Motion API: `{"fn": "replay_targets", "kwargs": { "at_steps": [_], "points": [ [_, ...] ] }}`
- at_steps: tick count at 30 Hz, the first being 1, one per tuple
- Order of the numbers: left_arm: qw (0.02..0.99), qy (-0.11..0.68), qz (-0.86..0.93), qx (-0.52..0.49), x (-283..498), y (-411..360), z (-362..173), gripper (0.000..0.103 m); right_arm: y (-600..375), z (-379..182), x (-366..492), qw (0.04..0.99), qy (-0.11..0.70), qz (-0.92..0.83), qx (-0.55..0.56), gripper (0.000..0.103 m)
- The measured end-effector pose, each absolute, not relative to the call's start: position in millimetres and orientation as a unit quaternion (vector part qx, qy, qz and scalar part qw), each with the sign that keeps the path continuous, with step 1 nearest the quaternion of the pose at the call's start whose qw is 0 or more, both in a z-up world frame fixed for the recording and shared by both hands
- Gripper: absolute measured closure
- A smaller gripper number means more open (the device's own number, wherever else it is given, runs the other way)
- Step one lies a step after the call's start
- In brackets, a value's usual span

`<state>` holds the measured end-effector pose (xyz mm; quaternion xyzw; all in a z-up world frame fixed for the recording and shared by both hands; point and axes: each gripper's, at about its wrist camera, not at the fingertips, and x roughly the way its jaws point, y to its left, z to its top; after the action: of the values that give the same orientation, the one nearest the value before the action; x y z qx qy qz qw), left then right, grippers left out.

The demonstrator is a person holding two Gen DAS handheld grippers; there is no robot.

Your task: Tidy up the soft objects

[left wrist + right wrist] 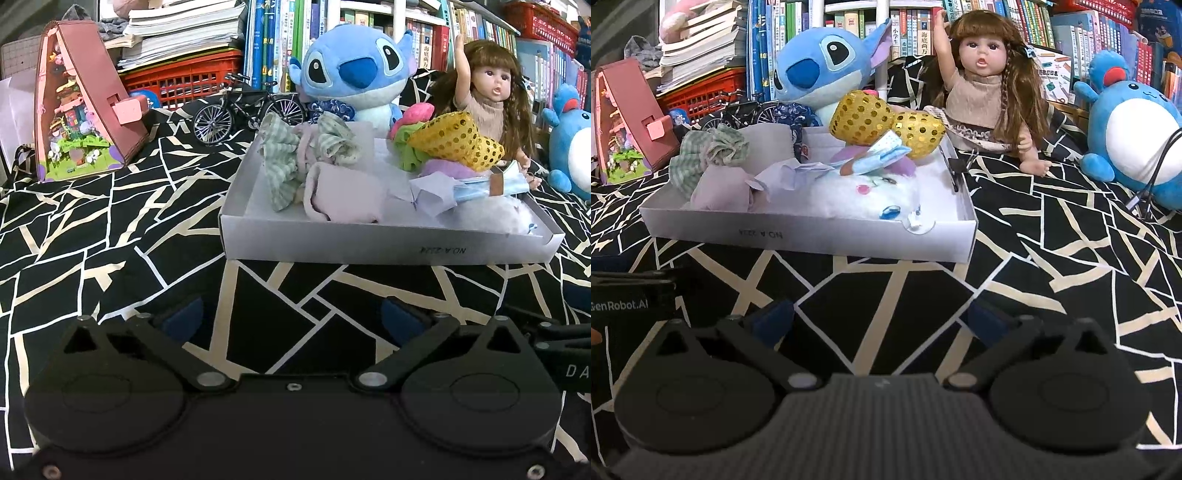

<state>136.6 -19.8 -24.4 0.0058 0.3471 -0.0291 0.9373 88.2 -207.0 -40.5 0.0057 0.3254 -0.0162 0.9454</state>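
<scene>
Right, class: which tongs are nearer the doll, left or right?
Right. The right tongs have the doll almost straight ahead, past the box corner. The left tongs sit further left, with the doll beyond the box, off to their right.

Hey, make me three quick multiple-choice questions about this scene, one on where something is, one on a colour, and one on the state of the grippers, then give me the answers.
1. Where is the gold sequin item?
A. on the patterned cloth in front of the tray
B. in the white tray
C. on the bookshelf

2. What colour is the big plush behind the tray?
A. blue
B. red
C. yellow

3. How do both grippers stand?
A. each shut on a toy
B. one holds the doll
C. open and empty

Answers: B, it sits among the soft things inside the tray walls. A, its head is plainly blue. C, the left gripper and right gripper show only cloth between spread fingers.
</scene>
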Motion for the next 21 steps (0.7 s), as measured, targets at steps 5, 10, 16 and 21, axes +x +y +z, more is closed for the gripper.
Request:
{"fn": "replay_targets", "kwargs": {
  "at_steps": [5,10,16,21],
  "points": [
    [0.937,0.348,-0.029,0.008,137.1,-20.1,-24.9,0.000,-207.2,-40.6,88.3,0.945,0.325,-0.017,0.006,0.000],
    [0.937,0.348,-0.029,0.009,137.7,-20.0,-25.2,0.000,-207.1,-40.7,88.1,0.945,0.325,-0.017,0.006,0.000],
    [0.937,0.348,-0.029,0.010,137.9,-20.0,-25.4,0.000,-207.0,-40.7,88.1,0.945,0.325,-0.017,0.006,0.000],
    [0.937,0.348,-0.029,0.009,138.0,-20.0,-25.4,0.000,-207.0,-40.7,88.1,0.945,0.325,-0.017,0.006,0.000]
  ]
}}
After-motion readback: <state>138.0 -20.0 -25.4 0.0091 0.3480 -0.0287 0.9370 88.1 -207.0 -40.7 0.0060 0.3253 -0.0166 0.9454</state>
